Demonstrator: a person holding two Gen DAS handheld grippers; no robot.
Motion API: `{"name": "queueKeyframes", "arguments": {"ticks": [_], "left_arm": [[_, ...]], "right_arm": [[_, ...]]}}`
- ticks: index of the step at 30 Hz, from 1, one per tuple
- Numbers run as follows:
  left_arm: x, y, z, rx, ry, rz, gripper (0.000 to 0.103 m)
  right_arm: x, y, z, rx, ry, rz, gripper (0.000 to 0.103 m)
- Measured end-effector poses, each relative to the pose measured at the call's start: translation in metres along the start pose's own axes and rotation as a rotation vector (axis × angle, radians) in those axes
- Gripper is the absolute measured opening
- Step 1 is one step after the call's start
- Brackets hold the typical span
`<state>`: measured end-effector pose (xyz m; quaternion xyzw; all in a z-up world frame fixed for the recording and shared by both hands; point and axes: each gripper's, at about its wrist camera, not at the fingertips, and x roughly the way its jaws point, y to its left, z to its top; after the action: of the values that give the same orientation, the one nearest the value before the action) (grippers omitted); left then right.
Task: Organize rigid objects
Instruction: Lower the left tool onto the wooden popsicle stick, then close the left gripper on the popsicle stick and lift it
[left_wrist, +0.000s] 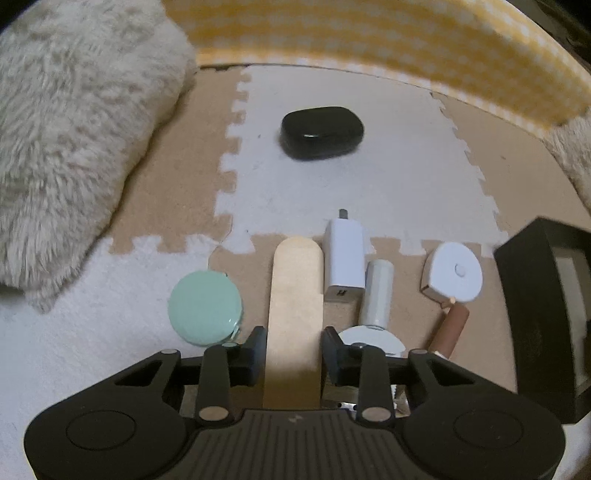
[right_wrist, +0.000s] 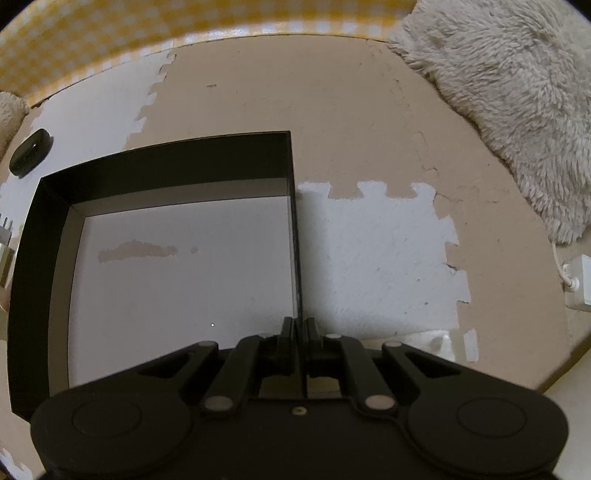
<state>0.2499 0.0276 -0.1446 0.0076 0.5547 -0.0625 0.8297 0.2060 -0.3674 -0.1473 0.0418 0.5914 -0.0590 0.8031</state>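
Left gripper (left_wrist: 294, 341) fingers pinch the wooden stick (left_wrist: 295, 295). Right gripper (right_wrist: 300, 328) fingers clamp the black box (right_wrist: 166, 162) wall.

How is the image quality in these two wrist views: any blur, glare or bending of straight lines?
Left wrist view: dim warm light, soft focus, a small glare spot on the black case, checked fabric bowed by the fisheye. Right wrist view: sharper on the black box, its walls curve toward the frame edge; corners vignetted dark.

Black box (left_wrist: 546, 325) cut off at right edge; silver disc (left_wrist: 369, 341) partly hidden behind jaws
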Motion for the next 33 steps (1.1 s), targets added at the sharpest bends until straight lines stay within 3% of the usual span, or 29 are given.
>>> {"name": "queueKeyframes", "arguments": {"ticks": [5, 10, 16, 24, 33], "left_arm": [[0.006, 0.006, 0.001, -0.014, 0.011, -0.012, 0.038], [0.004, 0.001, -0.001, 0.002, 0.008, -0.002, 0.035], [-0.008, 0.015, -0.003, -0.111, -0.017, 0.009, 0.035], [-0.049, 0.016, -0.009, -0.224, -0.105, -0.108, 0.035], [-0.071, -0.03, -0.012, -0.245, -0.152, -0.316, 0.035]], "right_arm": [[0.0, 0.0, 0.0, 0.001, -0.002, 0.002, 0.005], [0.0, -0.001, 0.0, 0.007, -0.001, 0.009, 0.005], [0.0, -0.003, -0.001, 0.014, -0.002, 0.016, 0.004], [-0.001, -0.003, -0.002, 0.011, -0.005, 0.022, 0.003], [-0.021, -0.007, -0.004, 0.037, -0.077, 0.048, 0.003]]}}
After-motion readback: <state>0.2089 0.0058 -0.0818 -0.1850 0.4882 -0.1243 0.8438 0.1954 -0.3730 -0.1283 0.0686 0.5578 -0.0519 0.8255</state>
